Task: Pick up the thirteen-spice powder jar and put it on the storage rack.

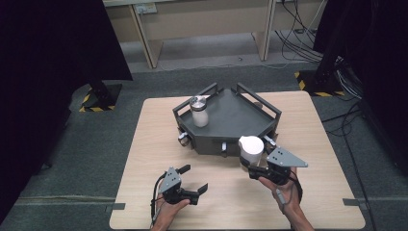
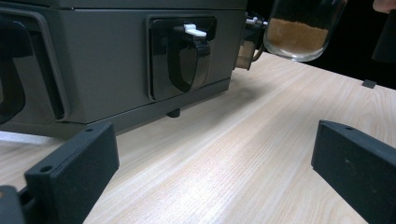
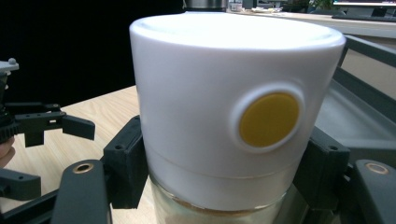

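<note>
My left gripper (image 1: 194,180) hovers low over the wooden table (image 1: 144,144), jaws spread wide with nothing between them, in front of the dark grey tray rack (image 1: 240,120) and to its left. On the rack's left part stands a white jar with a metal lid (image 1: 198,111). At the rack's front right corner, my right gripper (image 1: 252,167) clamps a glass jar (image 3: 233,116) with a white cap and brown powder inside, lifted off the table.
</note>
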Demonstrator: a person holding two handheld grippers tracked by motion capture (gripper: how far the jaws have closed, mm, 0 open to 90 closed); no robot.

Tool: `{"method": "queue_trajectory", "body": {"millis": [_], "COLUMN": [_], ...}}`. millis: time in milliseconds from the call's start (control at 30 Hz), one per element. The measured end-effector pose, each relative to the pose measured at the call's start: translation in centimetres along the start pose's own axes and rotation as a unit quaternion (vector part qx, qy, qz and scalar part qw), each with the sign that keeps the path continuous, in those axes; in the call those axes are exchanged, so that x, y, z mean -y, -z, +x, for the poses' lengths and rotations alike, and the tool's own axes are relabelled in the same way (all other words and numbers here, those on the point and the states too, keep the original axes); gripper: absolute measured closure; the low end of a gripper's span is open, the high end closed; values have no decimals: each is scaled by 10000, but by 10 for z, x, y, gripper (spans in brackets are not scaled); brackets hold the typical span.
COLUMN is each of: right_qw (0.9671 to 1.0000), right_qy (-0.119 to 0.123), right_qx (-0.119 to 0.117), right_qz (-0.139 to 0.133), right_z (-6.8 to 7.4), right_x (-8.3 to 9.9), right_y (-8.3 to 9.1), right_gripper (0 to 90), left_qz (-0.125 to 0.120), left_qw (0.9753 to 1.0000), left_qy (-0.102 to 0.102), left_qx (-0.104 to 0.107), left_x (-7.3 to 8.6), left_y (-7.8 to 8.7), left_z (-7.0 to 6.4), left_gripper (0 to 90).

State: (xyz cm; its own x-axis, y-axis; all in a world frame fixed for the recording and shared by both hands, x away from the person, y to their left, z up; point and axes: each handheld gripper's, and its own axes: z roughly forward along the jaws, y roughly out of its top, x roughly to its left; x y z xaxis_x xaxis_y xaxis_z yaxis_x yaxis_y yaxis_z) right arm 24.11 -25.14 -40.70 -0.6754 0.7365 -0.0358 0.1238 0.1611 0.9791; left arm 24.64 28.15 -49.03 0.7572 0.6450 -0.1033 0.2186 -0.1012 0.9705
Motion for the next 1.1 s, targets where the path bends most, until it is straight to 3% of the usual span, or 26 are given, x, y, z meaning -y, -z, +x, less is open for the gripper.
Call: {"method": "queue_trajectory", "body": {"millis": [367, 1100], "right_qw": [10000, 10000], "right_qy": [-43, 2], "right_qx": [-76, 9], "right_qz": [-23, 63], "right_z": [-5, -17], "right_x": [-22, -58], "right_y": [-9, -22], "right_gripper": [307, 307], "left_qz": [8, 35], "left_qw": [10000, 10000], "left_qy": [19, 49], "left_qx": [12, 8], "left_x": [0, 1], "left_y": [0, -1], "left_z": [0, 1], "left_gripper": [3, 3]}}
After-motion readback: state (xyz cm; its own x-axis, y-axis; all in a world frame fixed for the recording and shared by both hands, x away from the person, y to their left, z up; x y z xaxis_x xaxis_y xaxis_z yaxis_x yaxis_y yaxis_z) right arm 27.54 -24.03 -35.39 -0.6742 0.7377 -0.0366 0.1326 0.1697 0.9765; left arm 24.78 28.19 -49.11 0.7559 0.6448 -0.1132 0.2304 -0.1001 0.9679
